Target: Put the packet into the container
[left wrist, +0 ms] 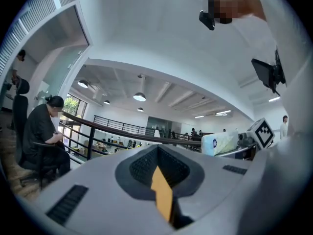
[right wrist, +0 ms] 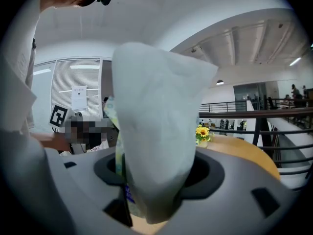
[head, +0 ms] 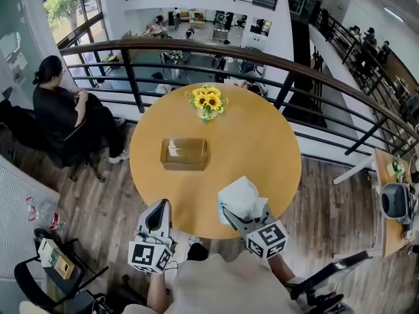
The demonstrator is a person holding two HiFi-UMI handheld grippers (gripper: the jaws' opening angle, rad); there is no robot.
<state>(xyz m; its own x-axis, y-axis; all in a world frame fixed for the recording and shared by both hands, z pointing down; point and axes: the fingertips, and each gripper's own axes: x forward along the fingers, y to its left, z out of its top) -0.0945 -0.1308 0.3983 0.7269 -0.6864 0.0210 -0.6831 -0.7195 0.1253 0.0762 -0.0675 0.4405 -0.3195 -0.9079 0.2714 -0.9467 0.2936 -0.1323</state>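
Round wooden table (head: 262, 142); plank floor (head: 114, 191); curved railing (head: 190, 44)

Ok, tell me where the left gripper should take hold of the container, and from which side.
Probably the near long wall of the container, from above, one jaw inside and one outside. It stands upright with its top open, so the thin rim is grippable, while its full width looks too much to span. The left gripper is empty and nearest that wall.

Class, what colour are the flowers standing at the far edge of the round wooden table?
Yellow, with green leaves; the flowers show best in the head view.
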